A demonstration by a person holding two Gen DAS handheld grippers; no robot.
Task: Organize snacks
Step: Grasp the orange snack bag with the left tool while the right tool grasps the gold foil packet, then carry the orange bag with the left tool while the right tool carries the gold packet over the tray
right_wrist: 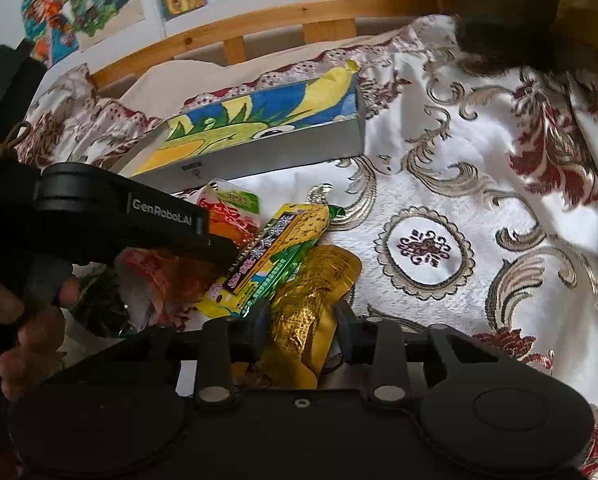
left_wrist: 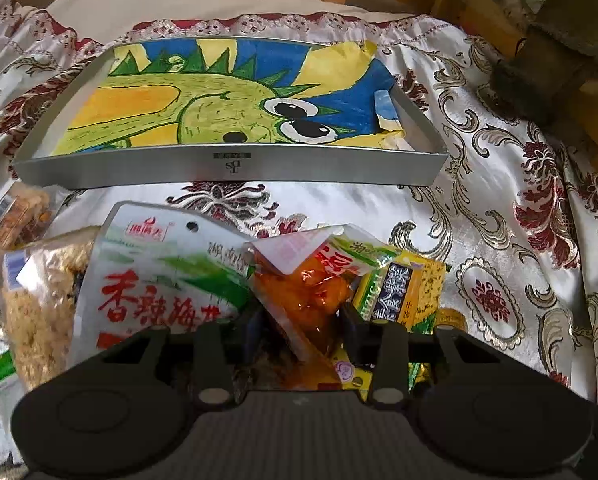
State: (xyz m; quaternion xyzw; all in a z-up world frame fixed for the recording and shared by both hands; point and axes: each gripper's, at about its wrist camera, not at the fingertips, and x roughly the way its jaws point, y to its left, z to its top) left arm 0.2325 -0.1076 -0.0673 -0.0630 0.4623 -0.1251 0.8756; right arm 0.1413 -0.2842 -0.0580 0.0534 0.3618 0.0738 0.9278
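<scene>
Left tongs point(left_wrist: 301, 320) were low over the snack pile on the bedspread point(left_wrist: 479, 216), jaws partly apart around the orange packet point(left_wrist: 311, 292); grip unclear. Right tongs point(right_wrist: 301, 322) angled down, jaws straddling the gold pouch point(right_wrist: 311, 292), contact unclear. Snacks lay just before the metal tray point(left_wrist: 235, 166).

Snack pile point(left_wrist: 227, 280) crowds the near left of the bed, packets overlapping with no gaps between them. Open patterned bedspread point(right_wrist: 479, 208) to the right gives free passage. Metal tray point(left_wrist: 235, 164) blocks the far side, its low wall facing the pile; wooden rail point(right_wrist: 259, 24) behind.
</scene>
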